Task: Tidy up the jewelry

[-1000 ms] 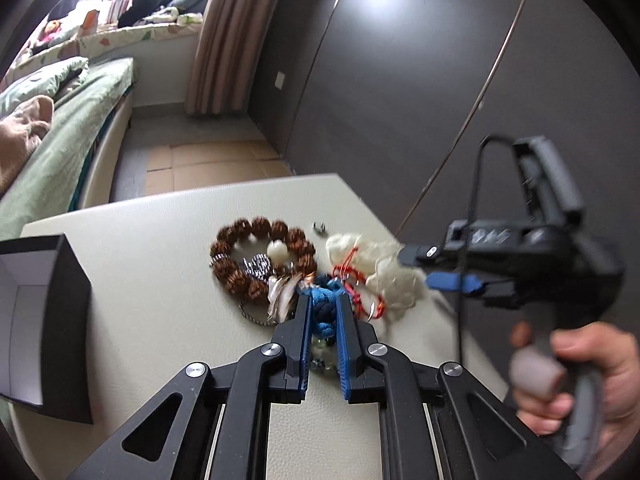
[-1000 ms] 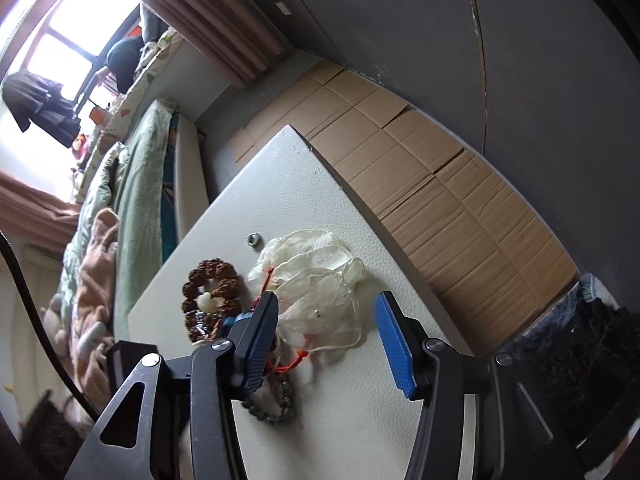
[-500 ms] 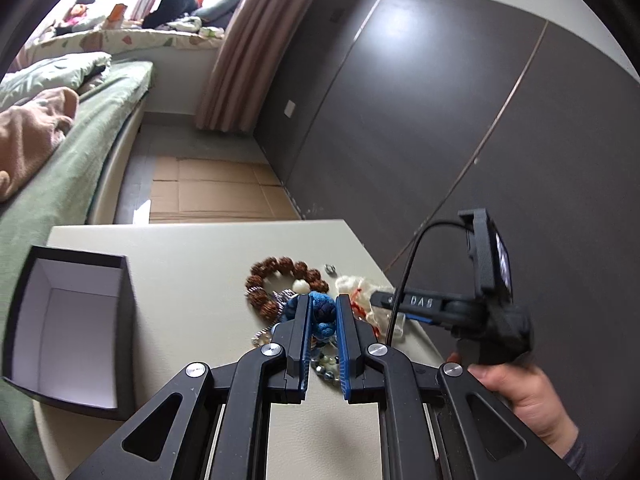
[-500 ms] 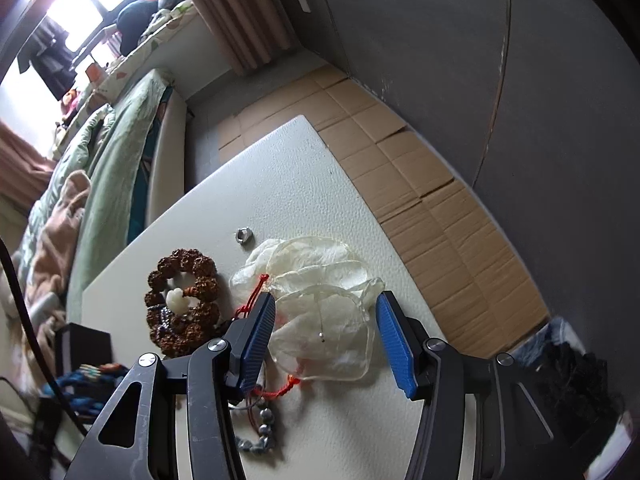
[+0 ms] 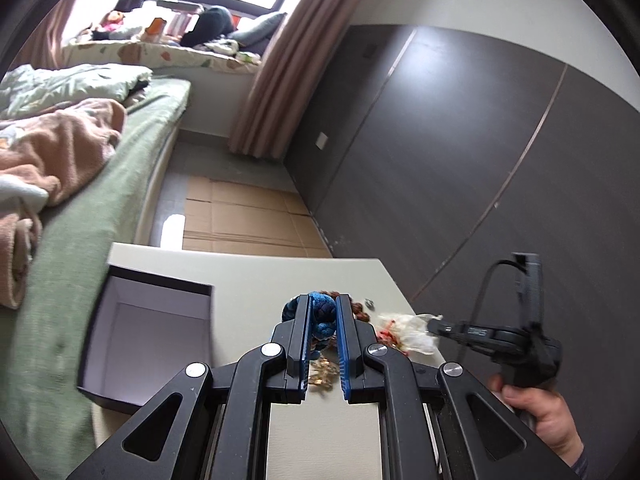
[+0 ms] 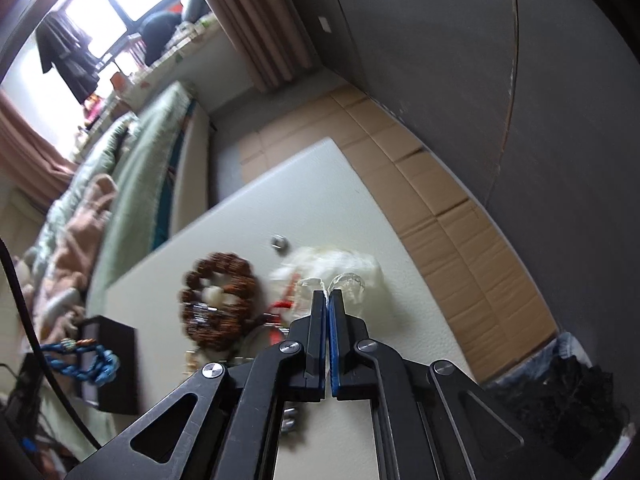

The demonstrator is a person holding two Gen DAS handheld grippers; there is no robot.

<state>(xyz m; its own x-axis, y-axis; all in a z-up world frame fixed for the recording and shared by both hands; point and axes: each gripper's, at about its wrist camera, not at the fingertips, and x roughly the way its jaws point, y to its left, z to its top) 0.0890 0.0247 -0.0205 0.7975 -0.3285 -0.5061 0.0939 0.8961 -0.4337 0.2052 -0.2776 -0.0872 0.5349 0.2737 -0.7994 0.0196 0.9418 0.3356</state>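
My left gripper (image 5: 323, 300) is shut on a blue braided bracelet (image 5: 322, 314) and holds it above the pale table (image 5: 248, 280), just right of an open black box (image 5: 160, 282). In the right wrist view the same bracelet (image 6: 86, 364) hangs in front of the box (image 6: 114, 360). My right gripper (image 6: 329, 294) is shut on the edge of a translucent white plastic bag (image 6: 360, 268) that has a red cord (image 6: 282, 304). A brown bead bracelet (image 6: 224, 284) lies to the left of the bag. A small metal ring (image 6: 279, 242) sits beyond it.
More beads and a chain lie under the grippers, partly hidden. The table's right edge (image 6: 400, 240) drops to flattened cardboard (image 6: 460, 208) on the floor beside a dark wardrobe wall. A bed (image 5: 100, 200) runs along the left. A person's hand (image 5: 552, 420) holds the right gripper.
The left gripper lifted the blue bracelet off the pile and carried it toward the box. The right gripper's jaws, wide apart before, closed on the plastic bag.
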